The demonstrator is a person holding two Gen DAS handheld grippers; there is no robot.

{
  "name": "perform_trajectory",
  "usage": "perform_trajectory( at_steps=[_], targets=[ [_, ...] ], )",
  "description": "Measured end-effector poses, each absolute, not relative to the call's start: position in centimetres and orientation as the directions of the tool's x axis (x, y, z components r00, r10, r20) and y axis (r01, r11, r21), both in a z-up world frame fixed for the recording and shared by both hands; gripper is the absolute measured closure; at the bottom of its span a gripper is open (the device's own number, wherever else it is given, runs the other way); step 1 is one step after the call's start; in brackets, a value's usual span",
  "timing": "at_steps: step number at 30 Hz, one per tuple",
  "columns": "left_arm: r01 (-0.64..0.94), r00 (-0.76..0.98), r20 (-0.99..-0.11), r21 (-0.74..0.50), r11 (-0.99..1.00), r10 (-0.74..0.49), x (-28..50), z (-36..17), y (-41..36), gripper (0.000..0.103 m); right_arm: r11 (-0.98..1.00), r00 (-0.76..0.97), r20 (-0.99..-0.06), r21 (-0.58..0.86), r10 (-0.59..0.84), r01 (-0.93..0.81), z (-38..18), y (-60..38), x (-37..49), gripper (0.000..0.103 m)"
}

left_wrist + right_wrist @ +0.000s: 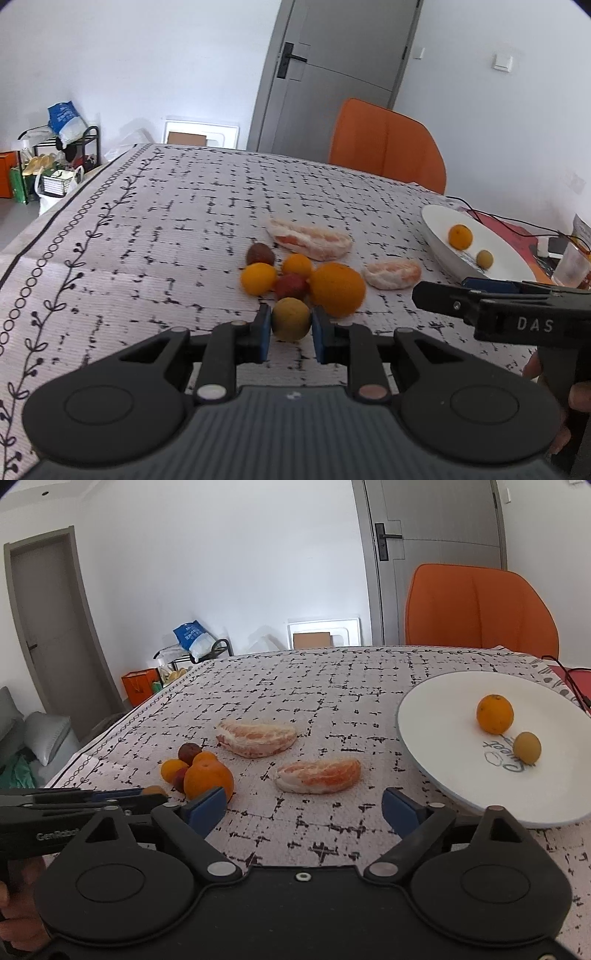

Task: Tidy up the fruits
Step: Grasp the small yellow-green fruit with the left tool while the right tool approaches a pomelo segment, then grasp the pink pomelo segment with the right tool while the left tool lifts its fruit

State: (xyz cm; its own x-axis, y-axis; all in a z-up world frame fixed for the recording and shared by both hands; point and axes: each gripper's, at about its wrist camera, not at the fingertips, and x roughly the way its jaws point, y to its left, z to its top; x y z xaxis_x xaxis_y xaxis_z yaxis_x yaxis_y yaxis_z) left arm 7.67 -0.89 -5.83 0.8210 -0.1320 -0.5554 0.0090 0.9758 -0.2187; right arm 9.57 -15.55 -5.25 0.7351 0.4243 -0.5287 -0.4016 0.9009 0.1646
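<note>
My left gripper (290, 334) has its blue pads against both sides of a yellow-green round fruit (290, 318) resting on the tablecloth. Just beyond lie a large orange (337, 288), two small oranges (258, 278), a red fruit (291, 286) and a dark brown fruit (260, 253). Two peeled pomelo segments (309, 239) (393, 273) lie farther back. A white plate (443, 716) at the right holds a small orange (494, 714) and a yellow-green fruit (527, 747). My right gripper (303, 805) is open and empty above the cloth, in front of a pomelo segment (318, 771).
An orange chair (480, 609) stands behind the table's far edge. A red mat, cables and a clear cup (571, 264) lie right of the plate. A rack with bags (55, 162) stands on the floor at the left. The patterned tablecloth (166, 221) covers the table.
</note>
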Motion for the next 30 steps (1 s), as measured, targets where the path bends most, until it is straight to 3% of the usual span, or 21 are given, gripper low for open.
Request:
perform_trajectory(
  at_steps=[18, 21, 24, 30],
  targets=[
    [-0.089, 0.837, -0.544, -0.247, 0.965, -0.062, 7.7, -5.7, 3.1, 0.081, 0.927, 0.749, -0.580, 0.027, 0.320, -0.375, -6.2, -12.0, 12.9, 0.021],
    [-0.112, 0.838, -0.543, -0.251, 0.962, -0.044, 7.8, -5.8, 3.8, 0.081, 0.929, 0.746, -0.596, 0.003, 0.298, -0.369, -6.6, -11.5, 13.2, 0.026],
    [-0.131, 0.831, -0.556, -0.248, 0.960, -0.030, 8.1, -6.0, 4.1, 0.081, 0.933, 0.750, -0.598, -0.013, 0.282, -0.361, -7.0, -11.3, 13.2, 0.039],
    [-0.133, 0.832, -0.554, -0.229, 0.964, -0.017, 8.4, -5.5, 3.3, 0.081, 0.927, 0.747, -0.582, 0.029, 0.320, -0.375, -6.4, -12.3, 12.4, 0.041]
  ],
)
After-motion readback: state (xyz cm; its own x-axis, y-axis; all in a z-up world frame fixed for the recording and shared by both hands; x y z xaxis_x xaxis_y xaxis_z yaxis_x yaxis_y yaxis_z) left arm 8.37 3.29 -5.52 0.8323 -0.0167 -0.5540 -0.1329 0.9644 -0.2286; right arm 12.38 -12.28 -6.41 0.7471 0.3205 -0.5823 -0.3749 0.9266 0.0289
